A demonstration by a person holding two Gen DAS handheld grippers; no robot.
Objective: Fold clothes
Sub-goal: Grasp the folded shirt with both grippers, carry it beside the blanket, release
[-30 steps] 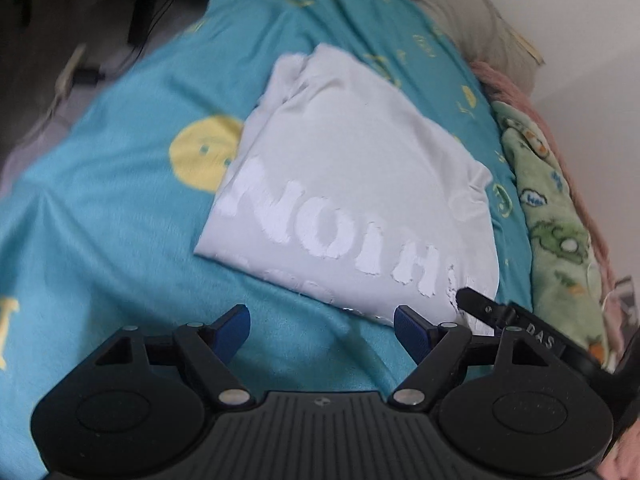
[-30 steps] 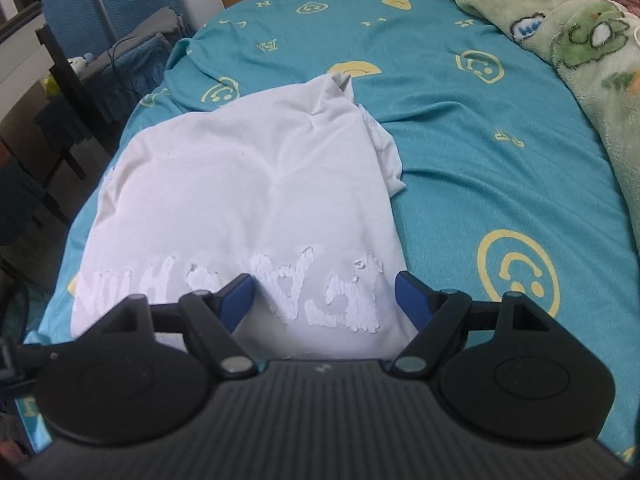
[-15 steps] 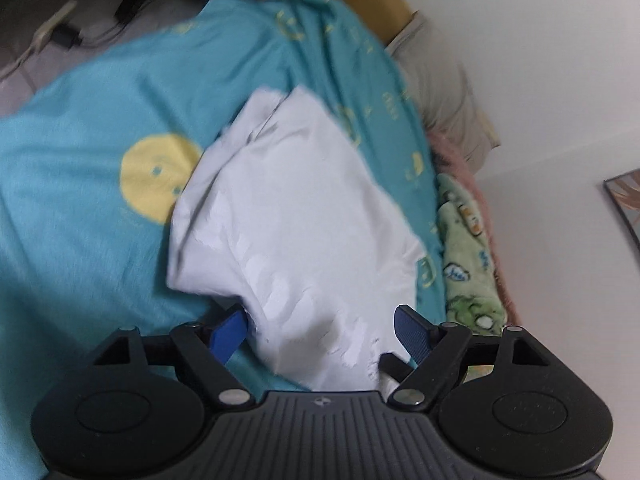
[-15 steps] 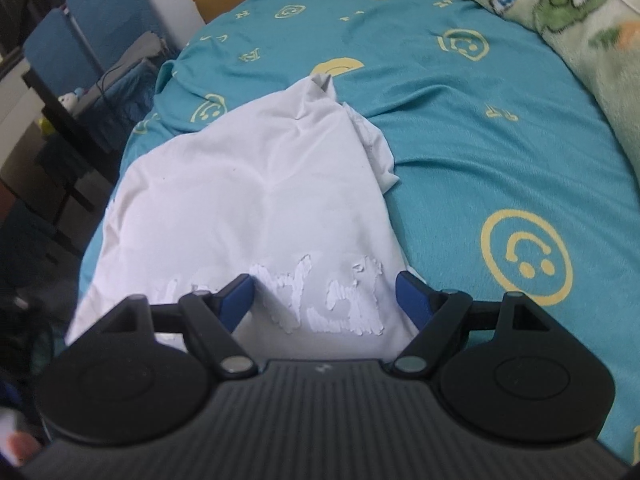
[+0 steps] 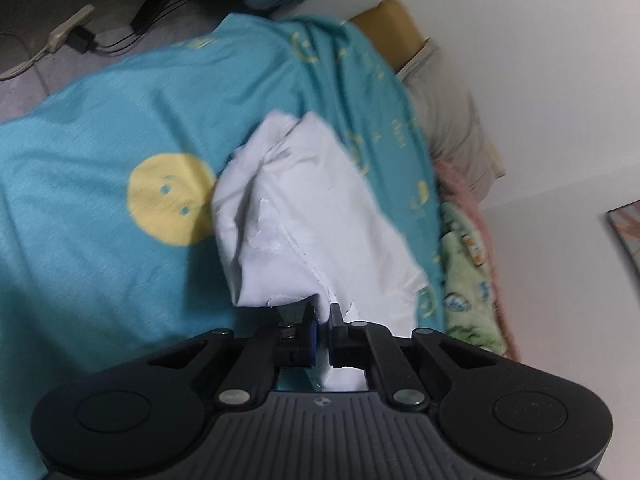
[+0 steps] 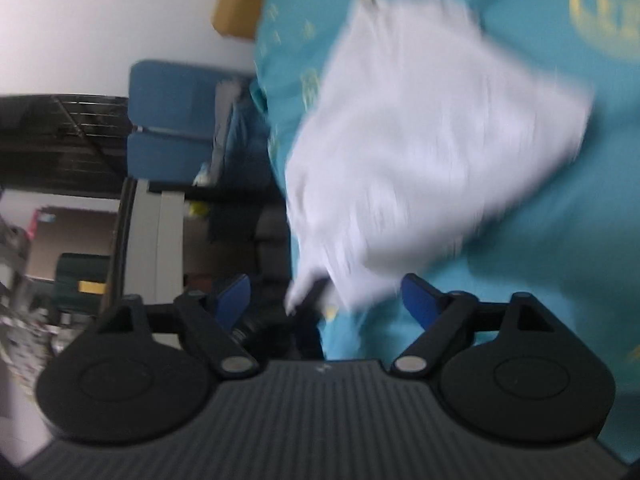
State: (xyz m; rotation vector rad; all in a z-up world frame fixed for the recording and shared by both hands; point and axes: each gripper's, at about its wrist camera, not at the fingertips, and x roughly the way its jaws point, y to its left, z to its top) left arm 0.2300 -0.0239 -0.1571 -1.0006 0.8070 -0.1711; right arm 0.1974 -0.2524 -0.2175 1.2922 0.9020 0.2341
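A white T-shirt [image 5: 316, 216] lies partly folded on the teal bedspread [image 5: 92, 248]. My left gripper [image 5: 323, 328] is shut on the shirt's near edge, with white cloth pinched between the blue pads and lifted off the bed. In the right wrist view the shirt [image 6: 432, 136] is blurred and hangs over the bed's edge. My right gripper [image 6: 326, 300] is open with its blue fingertips [image 6: 416, 300] wide apart just below the shirt's near corner, holding nothing.
A green plush blanket [image 5: 468, 280] and a pink one lie along the wall side of the bed, with a grey pillow [image 5: 448, 116] at its head. Blue chairs [image 6: 172, 120] and a dark rack stand beside the bed. A power strip [image 5: 68, 28] lies on the floor.
My left gripper has closed on the shirt's edge and raised it, bunching the cloth. The right gripper stayed open and swung sharply, so its view is now tilted and blurred.
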